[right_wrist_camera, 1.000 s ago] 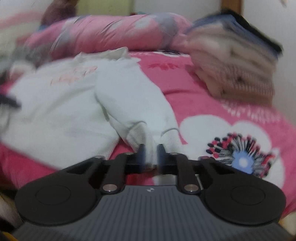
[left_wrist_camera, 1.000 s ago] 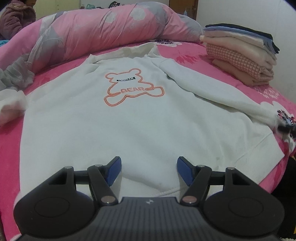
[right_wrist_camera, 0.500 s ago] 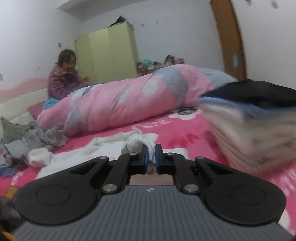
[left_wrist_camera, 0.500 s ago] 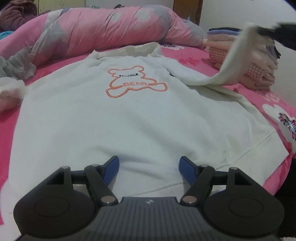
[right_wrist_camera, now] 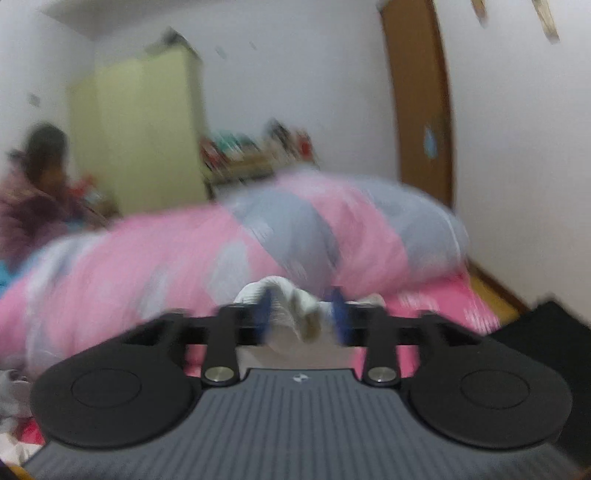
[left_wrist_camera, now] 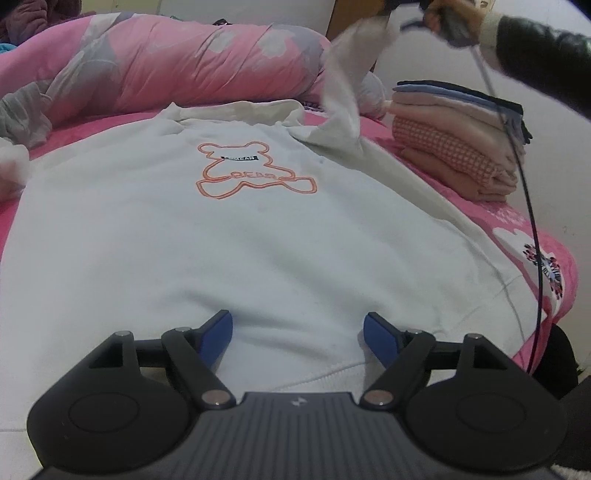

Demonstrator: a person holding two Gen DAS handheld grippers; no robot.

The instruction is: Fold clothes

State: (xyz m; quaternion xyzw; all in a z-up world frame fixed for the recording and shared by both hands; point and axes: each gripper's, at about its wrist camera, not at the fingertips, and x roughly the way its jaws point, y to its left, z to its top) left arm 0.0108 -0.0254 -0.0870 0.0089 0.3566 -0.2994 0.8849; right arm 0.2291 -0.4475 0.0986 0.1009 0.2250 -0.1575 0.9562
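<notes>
A white sweatshirt (left_wrist_camera: 236,236) with an orange bear outline lies flat, front up, on the pink bed. My left gripper (left_wrist_camera: 297,330) is open and low over its hem, empty. My right gripper (right_wrist_camera: 300,314) holds the cuff of the right sleeve (right_wrist_camera: 291,310) between its blue pads, the jaws partly apart in a blurred view. In the left wrist view that sleeve (left_wrist_camera: 345,85) hangs lifted high above the shoulder, held up by the right gripper (left_wrist_camera: 410,11) at the top edge.
A stack of folded clothes (left_wrist_camera: 458,140) sits on the bed at the right. A rolled pink and grey quilt (left_wrist_camera: 177,62) lies along the back. Loose grey clothes (left_wrist_camera: 22,114) lie at the left. A person (right_wrist_camera: 33,192) sits at the far left.
My right gripper has lifted the sleeve higher and carried it back toward the collar; its pads have spread somewhat around the cuff. My left gripper has stayed open over the hem.
</notes>
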